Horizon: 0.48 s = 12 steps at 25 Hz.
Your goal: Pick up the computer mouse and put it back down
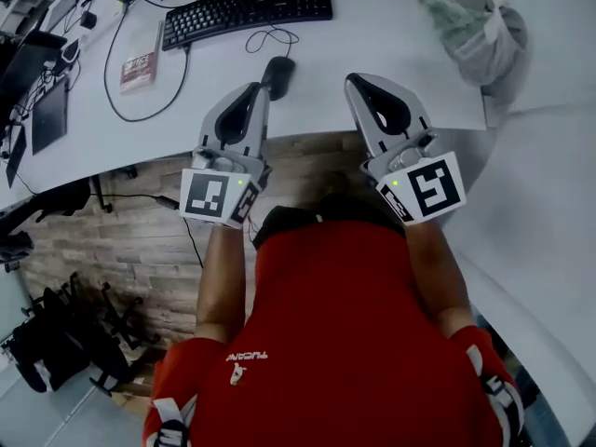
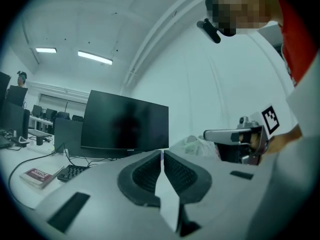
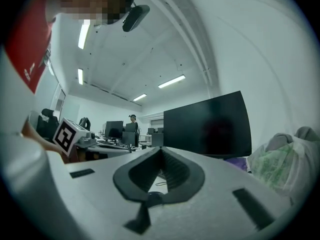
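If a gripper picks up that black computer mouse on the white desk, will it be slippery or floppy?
The black rounded plastic computer mouse looks small and hard-shelled, so probably stiff and light. Its smooth domed top might slip between jaws. Its thin black cable lies looped on the white desk, so it may drag or tug slightly.

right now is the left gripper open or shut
Shut: the left gripper shows its jaws together in its own view, nothing between them; the computer mouse lies unheld on the desk.
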Available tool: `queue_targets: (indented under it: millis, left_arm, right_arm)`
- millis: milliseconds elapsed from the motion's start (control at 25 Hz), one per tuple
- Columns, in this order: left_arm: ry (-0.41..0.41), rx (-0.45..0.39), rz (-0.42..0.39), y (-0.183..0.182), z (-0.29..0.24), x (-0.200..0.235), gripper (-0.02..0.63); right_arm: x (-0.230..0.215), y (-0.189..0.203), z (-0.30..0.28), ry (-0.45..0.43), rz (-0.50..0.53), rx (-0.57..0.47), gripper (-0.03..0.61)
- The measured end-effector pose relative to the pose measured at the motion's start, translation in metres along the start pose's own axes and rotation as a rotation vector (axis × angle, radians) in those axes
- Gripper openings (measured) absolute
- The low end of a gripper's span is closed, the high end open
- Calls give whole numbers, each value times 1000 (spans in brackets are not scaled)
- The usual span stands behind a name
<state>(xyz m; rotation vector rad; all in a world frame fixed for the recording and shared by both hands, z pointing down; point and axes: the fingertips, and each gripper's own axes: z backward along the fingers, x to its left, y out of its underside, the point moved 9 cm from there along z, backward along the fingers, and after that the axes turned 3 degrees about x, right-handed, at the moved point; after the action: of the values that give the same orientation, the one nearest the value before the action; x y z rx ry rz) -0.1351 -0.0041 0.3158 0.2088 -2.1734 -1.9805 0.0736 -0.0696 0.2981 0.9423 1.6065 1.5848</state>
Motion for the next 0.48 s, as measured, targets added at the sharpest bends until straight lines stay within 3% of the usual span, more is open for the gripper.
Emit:
queue_targets:
  millis: [280, 480]
  left_arm:
    - [-25, 59, -14, 20, -41, 14, 16]
    - [-4, 138, -4, 33, -58, 27, 112]
  right_arm:
    - [-33, 10, -20, -22, -30, 21, 3]
    - [-38, 15, -31, -5, -46, 35, 3]
